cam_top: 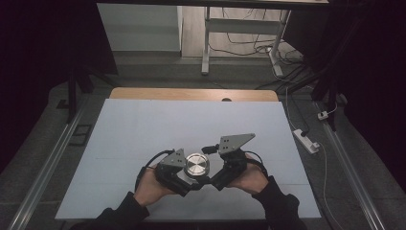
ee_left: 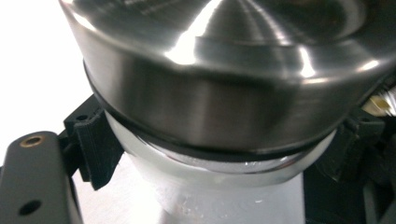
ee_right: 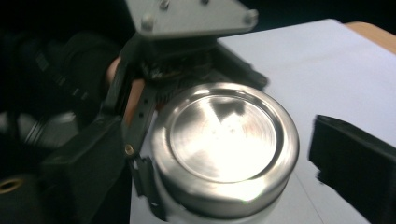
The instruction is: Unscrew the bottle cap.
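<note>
A jar with a shiny round metal lid (cam_top: pixel 197 165) stands on the white sheet (cam_top: pixel 143 124) near the front middle. My left gripper (cam_top: pixel 187 184) comes in from the left and is shut on the jar's pale body (ee_left: pixel 224 196) just under the lid (ee_left: pixel 224 107); one ribbed pad (ee_left: pixel 95 149) presses on each side. My right gripper (cam_top: pixel 213 179) comes in from the right. In the right gripper view its jaws stand wide on either side of the lid (ee_right: pixel 224 140), open, and the right finger (ee_right: pixel 350 163) is clear of the rim.
A hand holds each gripper at the sheet's front edge. The wooden table edge (cam_top: pixel 191 94) shows beyond the sheet. A power strip (cam_top: pixel 306 140) and cables lie on the floor at the right. A desk frame (cam_top: pixel 207 43) stands at the back.
</note>
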Demonstrator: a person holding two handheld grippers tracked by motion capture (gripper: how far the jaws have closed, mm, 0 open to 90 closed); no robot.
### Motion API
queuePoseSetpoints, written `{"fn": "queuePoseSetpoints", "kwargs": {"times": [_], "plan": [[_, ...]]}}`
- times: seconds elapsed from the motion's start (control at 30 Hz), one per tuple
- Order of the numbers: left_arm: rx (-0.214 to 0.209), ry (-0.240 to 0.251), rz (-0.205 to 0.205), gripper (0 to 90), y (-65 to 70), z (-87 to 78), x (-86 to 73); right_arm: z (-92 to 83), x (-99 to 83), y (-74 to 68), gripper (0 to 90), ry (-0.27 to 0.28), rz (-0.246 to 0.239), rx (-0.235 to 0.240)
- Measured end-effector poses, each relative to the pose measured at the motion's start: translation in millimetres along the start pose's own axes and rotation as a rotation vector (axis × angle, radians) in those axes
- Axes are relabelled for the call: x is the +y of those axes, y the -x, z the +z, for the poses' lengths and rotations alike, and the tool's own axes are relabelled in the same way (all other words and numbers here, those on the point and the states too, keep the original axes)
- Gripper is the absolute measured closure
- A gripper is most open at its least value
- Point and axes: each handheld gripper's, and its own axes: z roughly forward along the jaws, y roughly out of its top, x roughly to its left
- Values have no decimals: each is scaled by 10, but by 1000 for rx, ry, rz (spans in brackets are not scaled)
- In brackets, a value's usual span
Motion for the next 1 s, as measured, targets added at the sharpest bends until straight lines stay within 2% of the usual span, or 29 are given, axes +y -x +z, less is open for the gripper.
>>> {"fn": "queuePoseSetpoints", "kwargs": {"times": [0.03,0.07,0.1,0.13,0.2,0.23,0.3,0.37,0.4,0.5,0.57,0.6,0.63,0.67,0.73,0.77,0.8,0.87,0.9,0.93,0.97,1.0], "plan": [[40,-5,-15,158,-16,-11,-5,20,30,-47,10,-10,30,-63],[59,-7,-24,158,-19,-11,-6,46,42,-81,12,-17,29,-113],[59,-7,-24,159,-19,-11,-6,75,48,-119,30,-22,33,-166],[74,-8,-33,159,-16,-7,-9,75,48,-119,30,-22,33,-166],[92,-10,-41,159,-10,2,-10,154,47,-175,68,-11,57,-259],[99,-12,-44,159,-3,6,-8,154,47,-175,68,-11,57,-259],[112,-17,-41,158,14,15,0,209,26,-186,103,2,65,-302],[113,-18,-39,158,29,23,8,217,18,-187,127,13,64,-297],[112,-19,-33,159,33,25,11,232,9,-193,177,23,68,-298],[105,-17,-33,159,40,24,11,235,0,-198,192,25,55,-298],[89,-18,-19,159,34,16,8,226,-2,-191,195,22,55,-284],[74,-20,-8,159,28,10,6,211,2,-181,196,13,25,-248],[37,-14,7,159,26,-2,1,198,4,-171,197,10,11,-224],[37,-14,7,159,26,-2,1,184,2,-159,197,12,-8,-195],[-11,-23,37,159,23,-8,6,148,-1,-112,197,0,-33,-115],[-34,-21,48,159,27,-8,3,148,-1,-112,197,0,-33,-115],[-63,-23,59,159,31,-4,6,106,-15,-55,197,-6,-53,-21],[-115,-37,96,158,47,11,10,73,-43,6,197,-11,-63,85],[-132,-38,98,159,63,27,13,61,-57,30,197,-13,-71,121],[-141,-41,104,159,74,42,15,61,-57,30,197,-13,-71,121],[-144,-45,105,159,79,59,15,42,-83,55,193,-14,-69,159],[-144,-45,105,158,79,59,15,42,-83,55,193,-14,-69,159]]}}
